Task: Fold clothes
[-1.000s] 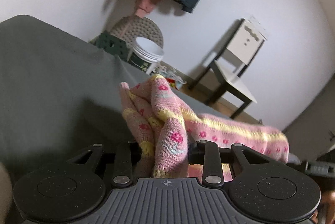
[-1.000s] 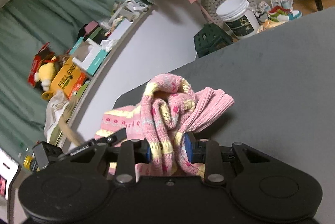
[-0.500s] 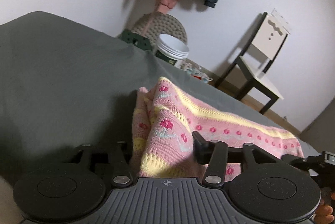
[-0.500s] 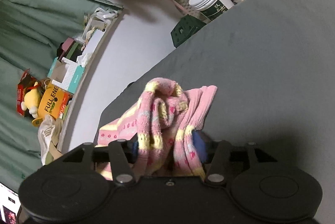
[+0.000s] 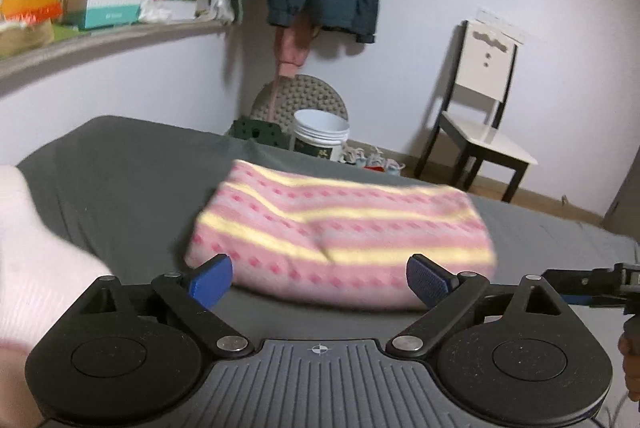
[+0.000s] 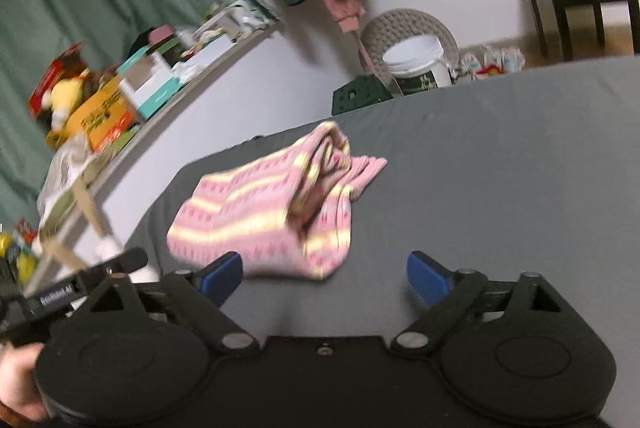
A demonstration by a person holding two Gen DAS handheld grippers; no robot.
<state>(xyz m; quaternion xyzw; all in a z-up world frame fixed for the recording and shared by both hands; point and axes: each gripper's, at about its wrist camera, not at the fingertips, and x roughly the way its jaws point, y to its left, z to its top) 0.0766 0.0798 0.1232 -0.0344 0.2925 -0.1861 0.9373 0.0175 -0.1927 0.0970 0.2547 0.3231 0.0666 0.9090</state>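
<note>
A pink knitted garment (image 5: 340,232) with yellow stripes lies folded on the dark grey surface (image 5: 132,180). In the right wrist view the garment (image 6: 264,212) shows a bunched open end with a ribbed cuff sticking out toward the right. My left gripper (image 5: 320,278) is open just in front of the garment's near edge, with nothing between its blue pads. My right gripper (image 6: 325,276) is open too, a little back from the garment's near corner.
A pale pink cloth (image 5: 36,268) lies at the left edge. Beyond the surface stand a white bucket (image 5: 320,136), a green crate (image 5: 260,132) and a chair (image 5: 480,116). A cluttered shelf (image 5: 100,36) runs along the wall. The other gripper's handle (image 5: 592,284) shows at right.
Both grippers were shut on the pink garment; they have opened, let it drop flat on the surface and drawn back from it.
</note>
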